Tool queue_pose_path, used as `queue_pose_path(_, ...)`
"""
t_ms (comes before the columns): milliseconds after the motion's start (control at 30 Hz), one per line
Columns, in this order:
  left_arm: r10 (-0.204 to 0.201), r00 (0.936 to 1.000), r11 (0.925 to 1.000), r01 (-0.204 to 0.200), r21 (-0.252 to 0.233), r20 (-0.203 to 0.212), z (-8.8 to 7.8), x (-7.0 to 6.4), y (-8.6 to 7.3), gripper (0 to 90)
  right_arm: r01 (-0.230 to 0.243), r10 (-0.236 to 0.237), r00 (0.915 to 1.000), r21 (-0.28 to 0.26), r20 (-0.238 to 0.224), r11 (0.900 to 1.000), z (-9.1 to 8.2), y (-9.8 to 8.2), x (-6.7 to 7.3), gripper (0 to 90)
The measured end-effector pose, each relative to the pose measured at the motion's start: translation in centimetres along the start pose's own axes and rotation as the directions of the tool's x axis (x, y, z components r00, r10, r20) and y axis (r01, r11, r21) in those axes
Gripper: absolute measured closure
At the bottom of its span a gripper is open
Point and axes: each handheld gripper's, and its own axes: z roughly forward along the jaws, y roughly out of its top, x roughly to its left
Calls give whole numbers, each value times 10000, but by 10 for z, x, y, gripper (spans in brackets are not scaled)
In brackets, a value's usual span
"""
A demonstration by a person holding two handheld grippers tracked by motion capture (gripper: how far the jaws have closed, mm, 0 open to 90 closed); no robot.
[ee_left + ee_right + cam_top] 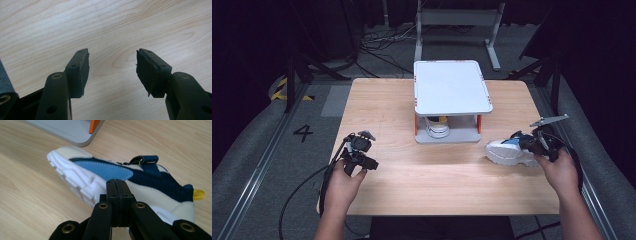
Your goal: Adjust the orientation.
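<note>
**Two grippers at a wooden table, one sneaker beside the shelf**

Nearest the person, the left gripper [112, 67] hovers over bare wooden table [437, 185], its jaws spread apart with nothing between them. The right gripper [117, 185] has its jaws pressed together, empty, just in front of a white-and-blue sneaker [110, 173] lying at the table's right side. Farther back stands a small grey two-tier shelf [453, 87], with another shoe [437, 127] on its lower level.
</note>
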Motion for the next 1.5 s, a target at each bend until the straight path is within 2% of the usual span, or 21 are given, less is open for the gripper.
queue_pose_path(100, -102, 9999, 9999, 102, -5, -53, -2, 4, -4, 431, -11, 7, 9998, 187, 206, 9998, 4, 2, 0, 900)
queue_pose_path(300, -62, 10000, 9999, 62, -100, 32, -1, 4, 2, 426, -81, 86, 9999, 355, -140, 9993, -6, -5, 3, 900)
queue_pose_path(467, 411, 9990, 9989, -406, -240, 183, 1, -7, 22, 425, 357, -322, 9986, 857, -422, 9957, -19, -22, 16, 900)
queue_pose_path(533, 739, 9970, 9970, -734, -227, 211, 3, -13, 31, 426, 392, -342, 9984, 1178, -448, 9923, -20, -31, 17, 900)
queue_pose_path(600, 999, 9946, 9948, -993, -229, 287, 6, -20, 39, 428, 341, -241, 9972, 1425, -713, 9892, -22, -38, 19, 900)
queue_pose_path(633, 999, 9946, 9948, -993, -229, 287, 6, -20, 39, 428, 341, -241, 9972, 1425, -713, 9892, -22, -38, 19, 900)
queue_pose_path(667, 1179, 9925, 9927, -1171, -274, 328, 7, -24, 45, 428, 569, -379, 9941, 1918, -1018, 9798, -22, -46, 24, 900)
queue_pose_path(700, 1411, 9894, 9897, -1402, -277, 354, 10, -28, 51, 428, 680, -459, 9933, 2157, -1061, 9741, -21, -49, 27, 900)
queue_pose_path(733, 1423, 9890, 9896, -1413, -262, 409, 11, -30, 54, 428, 812, -549, 9919, 2408, -1142, 9672, -19, -51, 30, 900)
queue_pose_path(767, 1473, 9881, 9889, -1462, -261, 448, 12, -31, 55, 427, 979, -709, 9909, 2503, -1145, 9632, -17, -52, 33, 900)
queue_pose_path(800, 1391, 9891, 9902, -1383, -186, 478, 13, -32, 56, 428, 1076, -819, 9904, 2479, -1116, 9628, -14, -53, 35, 900)
queue_pose_path(833, 1558, 9867, 9877, -1550, -200, 473, 14, -32, 57, 427, 1138, -902, 9903, 2441, -1057, 9631, -11, -53, 37, 900)
queue_pose_path(867, 1535, 9870, 9881, -1528, -185, 485, 15, -32, 58, 427, 1173, -954, 9904, 2415, -1004, 9633, -6, -53, 40, 900)
queue_pose_path(1000, 1464, 9883, 9891, -1456, -201, 424, 14, -29, 55, 427, 1735, -1603, 9846, 2721, -702, 9465, 18, -49, 56, 900)
queue_pose_path(1100, 1211, 9917, 9926, -1205, -163, 439, 13, -25, 49, 427, 1820, -1868, 9824, 2433, -36, 9527, 30, -42, 63, 900)
queue_pose_path(1167, 1148, 9928, 9934, -1144, -114, 333, 13, -22, 44, 427, 1742, -1840, 9826, 2191, 249, 9600, 37, -38, 63, 900)
queue_pose_path(1233, 1042, 9940, 9945, -1038, -126, 335, 11, -19, 40, 427, 1643, -1747, 9841, 2081, 321, 9642, 40, -35, 62, 900)
queue_pose_path(1267, 923, 9950, 9957, -919, -109, 369, 10, -17, 37, 427, 1578, -1665, 9857, 2074, 253, 9654, 40, -34, 61, 900)
queue_pose_path(1333, 813, 9960, 9966, -809, -123, 379, 9, -15, 35, 427, 1454, -1403, 9893, 2054, -391, 9678, 39, -32, 59, 852)
queue_pose_path(1400, 826, 9960, 9965, -822, -136, 345, 9, -13, 36, 427, 1536, -1380, 9860, 1889, -931, 9699, 33, -31, 60, 819)
queue_pose_path(1500, 938, 9949, 9955, -933, -144, 364, 11, -16, 41, 427, 1636, -1477, 9818, 1357, -1198, 9772, 12, -31, 58, 784)
